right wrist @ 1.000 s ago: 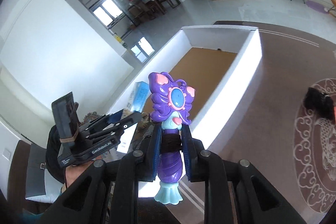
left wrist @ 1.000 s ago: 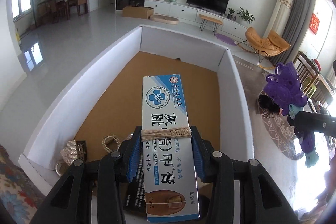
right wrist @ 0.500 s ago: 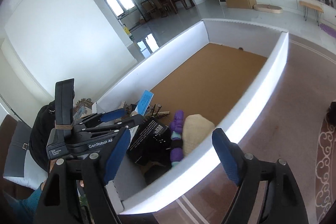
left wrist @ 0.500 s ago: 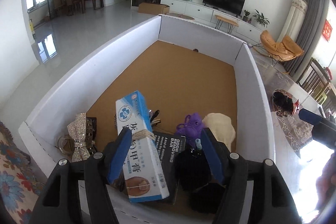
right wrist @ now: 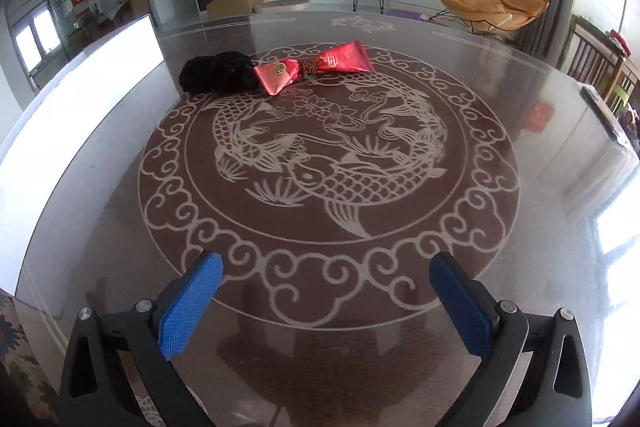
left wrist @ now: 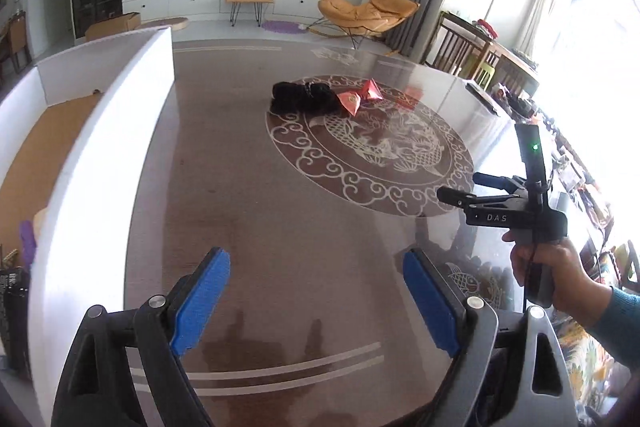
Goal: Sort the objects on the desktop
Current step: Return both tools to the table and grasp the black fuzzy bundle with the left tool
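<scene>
- While both tools hang above the glossy brown desk (right wrist: 520, 107) with its pale fish-and-cloud medallion, neither carries anything.
- Left hand-held gripper (left wrist: 316, 301): blue-padded jaws spread wide, nothing between them, positioned over bare desk just right of the white-walled cardboard box (left wrist: 100, 155).
- Right hand-held gripper (right wrist: 326, 303): blue pads wide apart and empty, poised over the near rim of the medallion. In the left wrist view the same tool (left wrist: 464, 187) appears at the medallion's right edge, held in the person's right hand (left wrist: 548, 275), with a green light lit on its upright part.
- Red foil bow-shaped packet (right wrist: 316, 67) lies flat on the far rim of the medallion.
- Black fuzzy bundle (right wrist: 218, 75) lies on the same far rim, touching the packet's left end, on the side toward the box.
- Box interior, partly visible in the left wrist view: brown floor, with a purple toy (left wrist: 27, 241) and a dark object at the near corner; details too small to identify.
</scene>
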Demonstrator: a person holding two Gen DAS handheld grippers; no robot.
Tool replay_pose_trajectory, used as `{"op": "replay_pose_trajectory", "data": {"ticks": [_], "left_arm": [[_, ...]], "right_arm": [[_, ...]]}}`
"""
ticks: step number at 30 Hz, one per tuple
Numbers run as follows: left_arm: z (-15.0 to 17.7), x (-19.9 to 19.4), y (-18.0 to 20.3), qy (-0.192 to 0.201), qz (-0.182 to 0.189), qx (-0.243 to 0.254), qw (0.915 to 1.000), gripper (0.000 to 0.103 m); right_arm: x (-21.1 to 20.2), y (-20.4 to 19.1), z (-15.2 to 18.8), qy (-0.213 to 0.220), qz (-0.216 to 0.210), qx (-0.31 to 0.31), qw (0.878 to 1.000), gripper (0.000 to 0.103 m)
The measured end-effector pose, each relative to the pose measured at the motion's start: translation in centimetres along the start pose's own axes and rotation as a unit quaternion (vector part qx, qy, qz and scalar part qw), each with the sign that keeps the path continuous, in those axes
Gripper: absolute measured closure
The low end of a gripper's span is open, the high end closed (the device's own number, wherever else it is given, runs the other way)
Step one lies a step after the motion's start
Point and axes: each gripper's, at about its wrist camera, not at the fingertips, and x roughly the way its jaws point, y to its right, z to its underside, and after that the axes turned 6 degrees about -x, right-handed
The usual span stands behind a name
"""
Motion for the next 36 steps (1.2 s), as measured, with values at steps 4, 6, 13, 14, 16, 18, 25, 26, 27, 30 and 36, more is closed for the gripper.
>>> {"op": "replay_pose_trajectory", "data": {"ticks": [4, 6, 13, 14, 16, 18, 25, 26, 27, 30, 36], "left_arm": [[-1.5, 6.4, 0.2, -0.053, -0.025, 0.007, 0.9982, 0.014], [-2.7, 8.9, 0.3, -0.068, -0.043, 0.029, 0.9963, 0.014], [-10.0, 14.9, 0.6, -0.073, -0.099, 0.13, 0.9839, 0.014], [-11.1, 15.5, 0.9, -0.068, -0.103, 0.143, 0.982, 0.014], [-13.1, 16.5, 1.5, -0.06, -0.105, 0.17, 0.978, 0.014], [-14.8, 17.6, 2.3, -0.054, -0.107, 0.2, 0.9725, 0.014], [-18.2, 21.2, 4.0, -0.049, -0.114, 0.254, 0.9594, 0.014], [-18.4, 21.7, 3.8, -0.055, -0.109, 0.247, 0.9613, 0.014], [-18.3, 22.0, 3.5, -0.061, -0.101, 0.241, 0.9632, 0.016], [-18.1, 21.7, 2.5, -0.046, -0.071, 0.203, 0.9756, 0.05], [-14.9, 18.7, 0.1, -0.016, -0.1, 0.101, 0.9897, 0.058]], "right_arm": [[0.7, 0.9, 0.9, 0.002, -0.002, 0.012, 1.0, 0.0], [1.1, 1.0, 1.4, 0.003, -0.008, 0.018, 1.0, 0.0], [2.3, -0.7, 1.0, -0.005, 0.021, -0.011, 1.0, 0.0], [2.4, -0.7, 1.0, -0.005, 0.018, -0.012, 1.0, 0.0], [2.5, -0.6, 1.0, -0.004, 0.017, -0.011, 1.0, 0.0], [2.5, -0.6, 1.0, -0.004, 0.017, -0.011, 1.0, 0.0], [2.5, -0.6, 1.1, -0.004, 0.016, -0.01, 1.0, 0.0], [2.6, -0.6, 1.1, -0.004, 0.017, -0.01, 1.0, 0.0], [2.5, -0.6, 1.1, -0.004, 0.017, -0.01, 1.0, 0.0], [2.6, -0.6, 1.2, -0.004, 0.017, -0.01, 1.0, 0.0], [2.5, -0.5, 1.2, -0.004, 0.017, -0.01, 1.0, 0.0]]}}
